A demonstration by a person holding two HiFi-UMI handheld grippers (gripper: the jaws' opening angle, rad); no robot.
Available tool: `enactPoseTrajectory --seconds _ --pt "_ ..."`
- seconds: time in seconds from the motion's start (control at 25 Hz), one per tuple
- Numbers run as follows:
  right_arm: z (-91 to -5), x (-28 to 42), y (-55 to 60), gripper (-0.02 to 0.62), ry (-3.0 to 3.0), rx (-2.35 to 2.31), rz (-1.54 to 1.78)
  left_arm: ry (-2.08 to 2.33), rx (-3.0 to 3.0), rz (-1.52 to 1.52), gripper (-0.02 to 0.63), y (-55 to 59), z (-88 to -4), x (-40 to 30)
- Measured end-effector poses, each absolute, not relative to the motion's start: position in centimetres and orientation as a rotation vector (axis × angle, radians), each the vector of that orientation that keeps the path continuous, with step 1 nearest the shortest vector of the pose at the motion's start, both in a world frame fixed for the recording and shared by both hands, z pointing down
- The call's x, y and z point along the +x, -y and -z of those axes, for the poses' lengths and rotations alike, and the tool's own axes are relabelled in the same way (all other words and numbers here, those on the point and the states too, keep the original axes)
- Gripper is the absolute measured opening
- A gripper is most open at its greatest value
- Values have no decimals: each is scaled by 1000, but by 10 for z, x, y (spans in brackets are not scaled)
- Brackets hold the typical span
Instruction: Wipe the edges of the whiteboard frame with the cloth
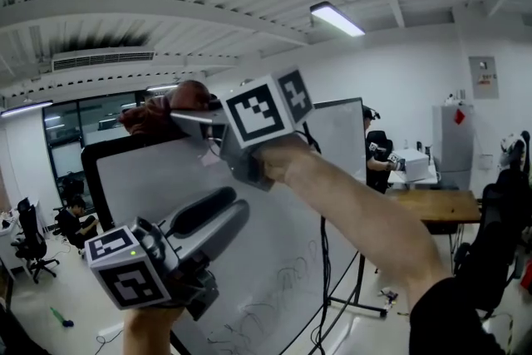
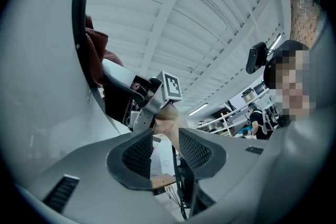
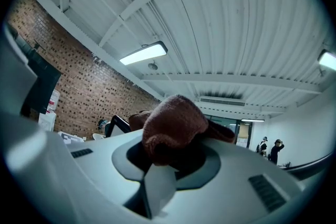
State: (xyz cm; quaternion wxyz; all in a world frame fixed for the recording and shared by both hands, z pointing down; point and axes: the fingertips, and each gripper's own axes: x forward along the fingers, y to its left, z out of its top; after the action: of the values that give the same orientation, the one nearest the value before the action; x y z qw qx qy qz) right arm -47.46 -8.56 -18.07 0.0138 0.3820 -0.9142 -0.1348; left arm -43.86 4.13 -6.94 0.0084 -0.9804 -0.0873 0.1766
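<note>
Clamping a reddish-brown cloth, the right gripper reaches to the upper left of the head view. There the cloth sits against the black top edge of the whiteboard frame, near its upper left corner. In the right gripper view the jaws are closed on the cloth, which bulges up and over them. The left gripper view shows the same cloth pressed to the dark frame strip at the upper left.

The left gripper hangs in the lower left of the head view, in front of the white board surface. Its jaws stand apart with nothing between them; through the gap its own view shows only the person's right forearm.

No brand or word can be read. The only clear print is the black-and-white square markers on the right marker cube and the left marker cube. Faint pen scribbles cross the lower board, and a small wall notice at the upper right is too small to make out.

The top edge runs right from the cloth and passes behind the right marker cube. The ribbed ceiling and a strip light lie well above that edge. At the right a wooden table stands near the board's stand, with a person beyond it.
</note>
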Motion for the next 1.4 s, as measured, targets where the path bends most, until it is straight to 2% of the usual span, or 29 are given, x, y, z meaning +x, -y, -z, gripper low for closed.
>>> enactPoseTrajectory --seconds 0.4,0.68,0.88,1.4 --pt "178 -402 101 98 2888 1061 426 177 -3077 -526 153 -24 64 -341" --pt "181 -392 106 98 2869 1001 458 107 -3098 -529 153 -6 64 -305" --pt "175 -386 103 98 2857 1013 456 113 -3097 -493 153 -17 56 -296" --pt "176 -364 112 98 2765 1274 418 294 -3101 -523 153 -39 54 -327"
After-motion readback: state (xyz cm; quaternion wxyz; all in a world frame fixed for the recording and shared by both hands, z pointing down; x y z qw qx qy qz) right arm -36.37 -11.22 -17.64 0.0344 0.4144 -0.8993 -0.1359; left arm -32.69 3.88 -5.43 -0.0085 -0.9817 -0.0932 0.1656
